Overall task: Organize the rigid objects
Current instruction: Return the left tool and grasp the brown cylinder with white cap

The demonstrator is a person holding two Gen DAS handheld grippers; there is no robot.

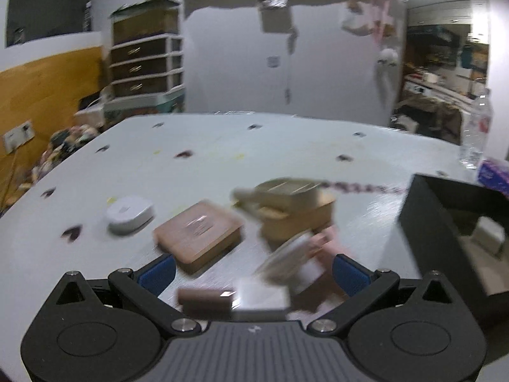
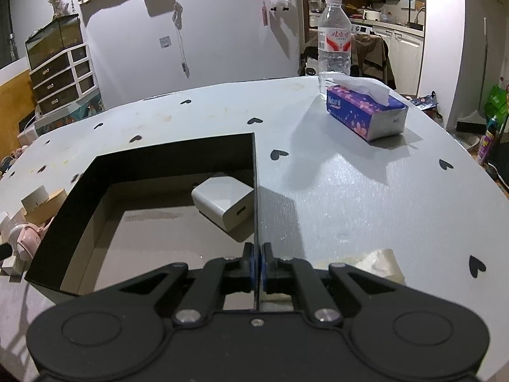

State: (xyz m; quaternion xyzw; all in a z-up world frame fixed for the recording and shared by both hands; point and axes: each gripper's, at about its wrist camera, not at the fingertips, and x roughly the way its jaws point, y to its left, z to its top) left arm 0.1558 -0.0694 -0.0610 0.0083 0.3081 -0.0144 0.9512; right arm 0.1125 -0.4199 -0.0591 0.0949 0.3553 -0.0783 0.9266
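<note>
The left wrist view is blurred by motion. My left gripper (image 1: 253,273) is open, its blue pads (image 1: 157,273) wide apart above a heap of small items: a brown block (image 1: 203,299), a white block (image 1: 261,296) and pink headphones (image 1: 324,245). Further off lie a flat wooden box (image 1: 197,235), a stacked wooden box (image 1: 296,210) and a white rounded case (image 1: 128,213). My right gripper (image 2: 257,254) is shut on the right wall of an open black box (image 2: 255,191). A white charger (image 2: 222,203) lies inside that box. The black box (image 1: 445,222) also shows at the right of the left wrist view.
On the pale table with black heart marks (image 2: 350,191) stand a purple tissue pack (image 2: 366,114) and a water bottle (image 2: 334,31) at the far right. A crumpled tissue (image 2: 381,264) lies beside my right gripper. A drawer unit (image 2: 60,76) stands beyond the table.
</note>
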